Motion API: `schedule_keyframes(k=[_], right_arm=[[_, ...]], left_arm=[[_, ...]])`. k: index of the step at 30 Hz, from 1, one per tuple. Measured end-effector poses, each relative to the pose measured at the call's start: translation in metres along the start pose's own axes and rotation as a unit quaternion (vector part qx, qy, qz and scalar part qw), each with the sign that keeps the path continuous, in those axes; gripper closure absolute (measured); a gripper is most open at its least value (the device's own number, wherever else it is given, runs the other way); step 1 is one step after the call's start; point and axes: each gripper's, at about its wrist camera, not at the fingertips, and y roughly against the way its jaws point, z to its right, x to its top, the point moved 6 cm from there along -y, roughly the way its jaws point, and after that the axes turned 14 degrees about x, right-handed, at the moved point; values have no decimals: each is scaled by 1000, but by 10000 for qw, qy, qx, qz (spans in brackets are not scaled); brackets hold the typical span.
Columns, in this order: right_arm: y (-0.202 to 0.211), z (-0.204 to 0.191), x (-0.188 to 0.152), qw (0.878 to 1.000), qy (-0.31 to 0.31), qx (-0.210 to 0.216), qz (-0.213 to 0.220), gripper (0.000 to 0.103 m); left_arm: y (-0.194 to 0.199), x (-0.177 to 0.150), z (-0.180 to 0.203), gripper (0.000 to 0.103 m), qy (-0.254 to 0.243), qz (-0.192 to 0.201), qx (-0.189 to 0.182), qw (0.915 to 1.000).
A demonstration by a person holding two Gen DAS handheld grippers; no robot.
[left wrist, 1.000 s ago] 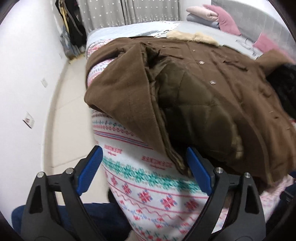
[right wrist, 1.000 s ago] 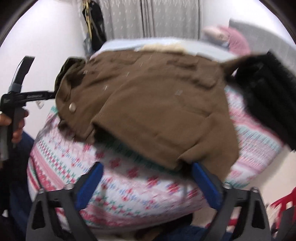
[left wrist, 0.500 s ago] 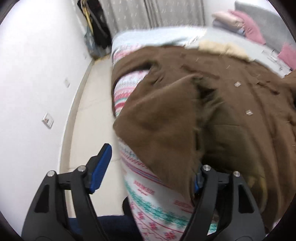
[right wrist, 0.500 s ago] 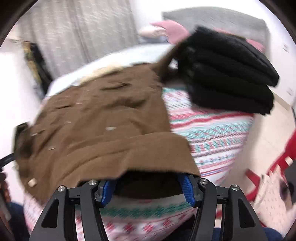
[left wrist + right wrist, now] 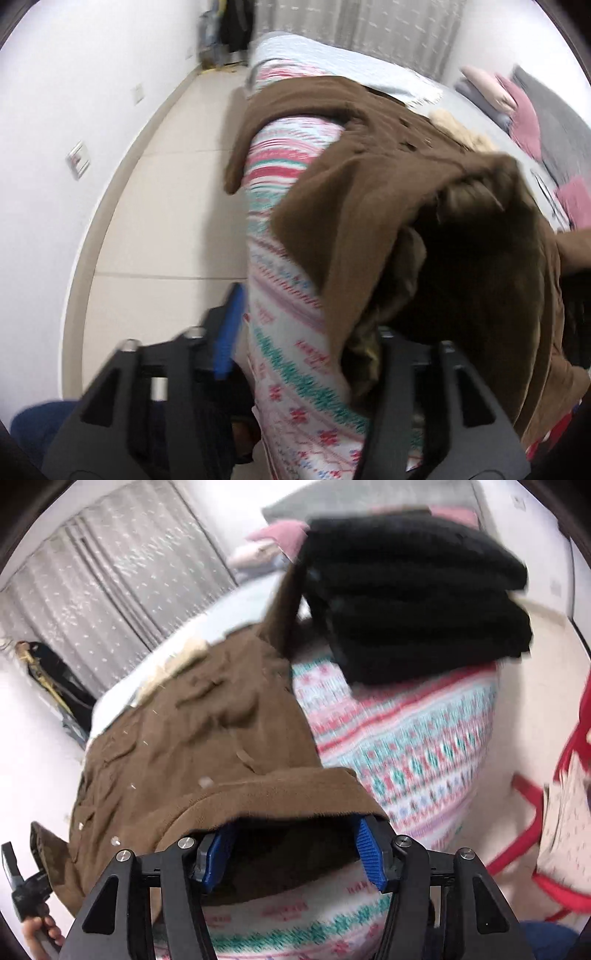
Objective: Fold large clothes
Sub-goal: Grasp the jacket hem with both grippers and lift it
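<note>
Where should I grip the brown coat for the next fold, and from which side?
Take the brown coat by its thick bottom hem, from the foot of the bed. That edge hangs free toward both grippers, one near each corner; the collar end lies flat, far off.

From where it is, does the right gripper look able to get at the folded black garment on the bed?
Probably not directly: the right gripper sits at the brown coat's hem, jaws having just closed further around it. The black garment lies apart, further across the patterned bedspread, otherwise unobstructed.
</note>
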Motion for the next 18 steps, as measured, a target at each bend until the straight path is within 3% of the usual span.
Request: schedule_keyframes(k=[3,11,13,16,18], right_arm=[[-10,12,8,9976,-615,286,-157,42],[-15,27,-47,9943,-435,-54,-969,42],[-7,28,-55,9946,-141,-298,-981,42],[9,43,-58,9924,-1,-993,-728,42],[13,55,-57,9932,-225,-975,-598,42]], left_arm=[[-11,-13,-4,44,40,-249,-38,9997],[-20,-29,-8,48,-132,-289,-12,9995],[-21,-32,-10,52,-119,-328,-97,9993],[-22,-37,-8,61,-171,-347,-189,9991],[-22,-38,-5,68,-167,-352,-238,9990]])
